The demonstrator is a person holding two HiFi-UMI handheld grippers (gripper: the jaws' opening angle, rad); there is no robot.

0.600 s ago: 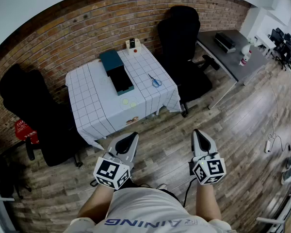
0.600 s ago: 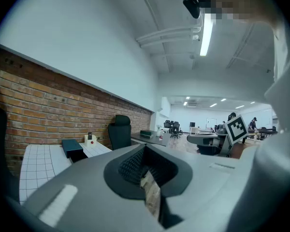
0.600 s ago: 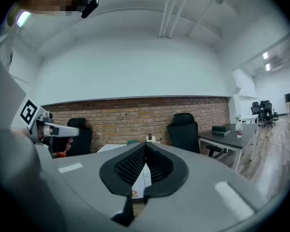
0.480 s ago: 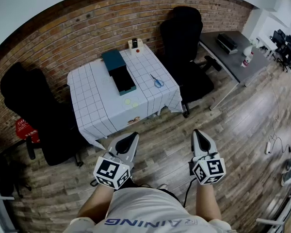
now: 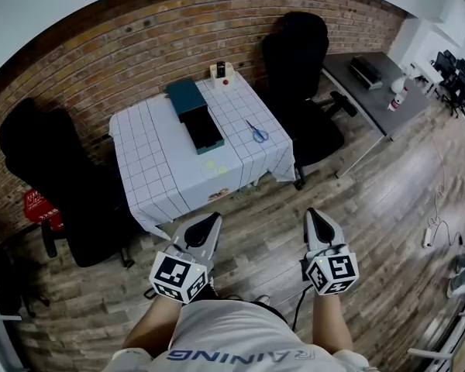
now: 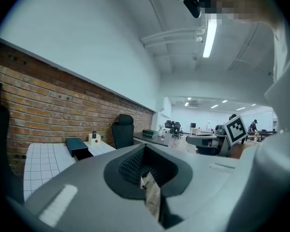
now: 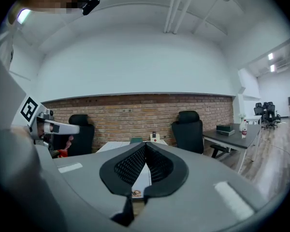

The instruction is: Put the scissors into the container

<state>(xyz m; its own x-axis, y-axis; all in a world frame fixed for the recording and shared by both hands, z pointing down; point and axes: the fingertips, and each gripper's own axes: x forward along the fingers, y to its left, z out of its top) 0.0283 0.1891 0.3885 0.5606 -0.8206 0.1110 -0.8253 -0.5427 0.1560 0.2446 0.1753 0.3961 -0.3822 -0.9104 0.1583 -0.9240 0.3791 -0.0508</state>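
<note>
Blue-handled scissors [image 5: 256,132] lie flat near the right edge of the table's white checked cloth [image 5: 155,169]. The dark teal container [image 5: 194,115] stands open at the table's middle back, its lid behind it; it also shows small in the left gripper view as the container [image 6: 78,146]. Both grippers are held low over the wooden floor, well short of the table. My left gripper [image 5: 210,221] is shut and empty. My right gripper [image 5: 315,214] is shut too, with nothing between its jaws. In their own views the left gripper [image 6: 144,147] and right gripper [image 7: 145,144] show closed tips.
Black office chairs stand left [image 5: 39,161] and right [image 5: 298,60] of the table. A small white box [image 5: 222,74] sits at the table's back edge. A grey desk [image 5: 368,84] with a spray bottle [image 5: 396,98] lies further right. A brick wall [image 5: 101,53] backs the table.
The table and scissors have slid slightly right and down in the head view as the head camera shifted. Both grippers hold about the same place and stay shut.
</note>
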